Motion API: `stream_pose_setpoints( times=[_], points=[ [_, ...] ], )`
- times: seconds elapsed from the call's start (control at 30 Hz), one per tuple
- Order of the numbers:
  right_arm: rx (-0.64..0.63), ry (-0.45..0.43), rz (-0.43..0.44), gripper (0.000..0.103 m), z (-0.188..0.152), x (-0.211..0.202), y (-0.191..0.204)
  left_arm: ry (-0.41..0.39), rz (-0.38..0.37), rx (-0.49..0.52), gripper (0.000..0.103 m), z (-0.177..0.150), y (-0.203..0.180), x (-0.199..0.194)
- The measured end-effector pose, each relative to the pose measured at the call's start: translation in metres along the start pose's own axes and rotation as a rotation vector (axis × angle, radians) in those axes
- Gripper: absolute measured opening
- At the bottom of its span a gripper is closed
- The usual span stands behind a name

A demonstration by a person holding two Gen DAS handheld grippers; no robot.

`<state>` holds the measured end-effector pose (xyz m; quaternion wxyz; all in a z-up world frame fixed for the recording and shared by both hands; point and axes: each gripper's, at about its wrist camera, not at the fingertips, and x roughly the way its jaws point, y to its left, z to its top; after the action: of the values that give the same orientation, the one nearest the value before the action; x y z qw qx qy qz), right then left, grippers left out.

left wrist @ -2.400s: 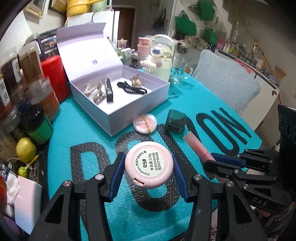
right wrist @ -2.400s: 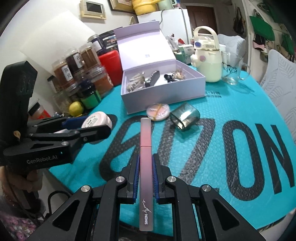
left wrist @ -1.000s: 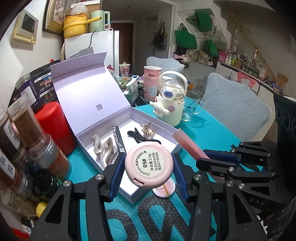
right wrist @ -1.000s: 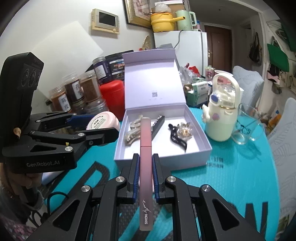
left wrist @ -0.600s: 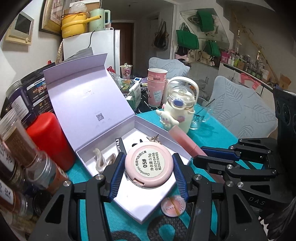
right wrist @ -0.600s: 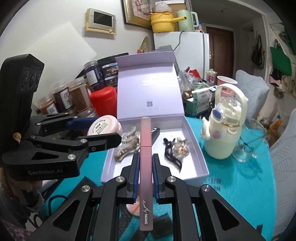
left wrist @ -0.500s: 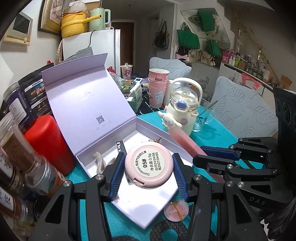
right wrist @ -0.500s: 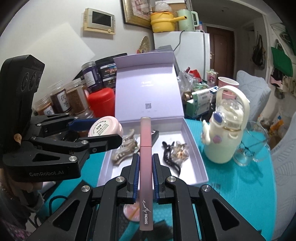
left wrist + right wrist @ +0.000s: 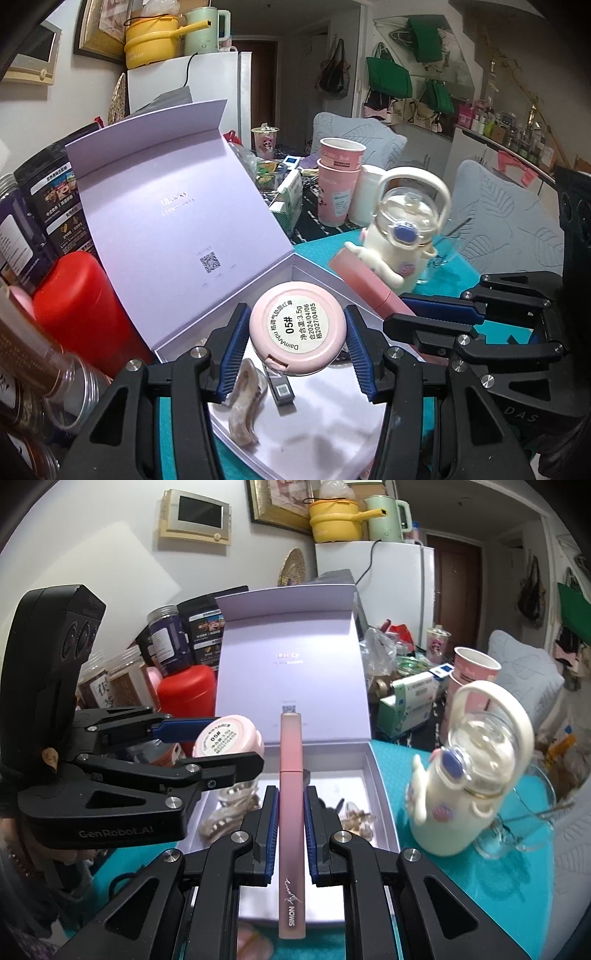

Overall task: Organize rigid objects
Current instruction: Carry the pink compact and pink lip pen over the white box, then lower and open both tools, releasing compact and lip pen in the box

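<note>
My left gripper is shut on a round pink compact with a white label and holds it above the open lilac box. My right gripper is shut on a long pink tube that points over the same box. The box holds a hair claw, a black stick and hair clips. The right gripper with the tube shows in the left wrist view; the left gripper with the compact shows in the right wrist view.
A cream character bottle and a glass mug stand right of the box on the teal mat. A red canister, jars and dark packs crowd the left. Pink paper cups stand behind.
Both grippers lifted off the mat and moved forward with their objects; they now hang over the open box, which is much closer. The small compact on the mat has dropped out of view.
</note>
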<state>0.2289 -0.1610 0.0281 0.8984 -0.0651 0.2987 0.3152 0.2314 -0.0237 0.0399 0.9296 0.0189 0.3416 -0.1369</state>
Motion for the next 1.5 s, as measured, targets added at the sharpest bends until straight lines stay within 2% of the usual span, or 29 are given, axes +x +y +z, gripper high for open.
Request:
stream_pose_setpoints(
  times=[0.3, 0.6, 1.27, 1.5],
  points=[
    [0.006, 0.043, 0.016, 0.013, 0.005, 0.035, -0.012, 0.058, 0.02, -0.013, 0.051, 0.0, 0.014, 0.033],
    [0.035, 0.108, 0.026, 0.013, -0.005, 0.065, -0.024, 0.13, 0.008, -0.022, 0.051, -0.005, 0.019, 0.065],
    [0.067, 0.202, 0.021, 0.013, -0.022, 0.099, -0.043, 0.293, -0.035, -0.062, 0.051, -0.018, 0.025, 0.111],
    [0.061, 0.233, 0.034, 0.013, -0.028, 0.108, -0.042, 0.323, -0.017, -0.068, 0.051, -0.018, 0.024, 0.126]
  ],
)
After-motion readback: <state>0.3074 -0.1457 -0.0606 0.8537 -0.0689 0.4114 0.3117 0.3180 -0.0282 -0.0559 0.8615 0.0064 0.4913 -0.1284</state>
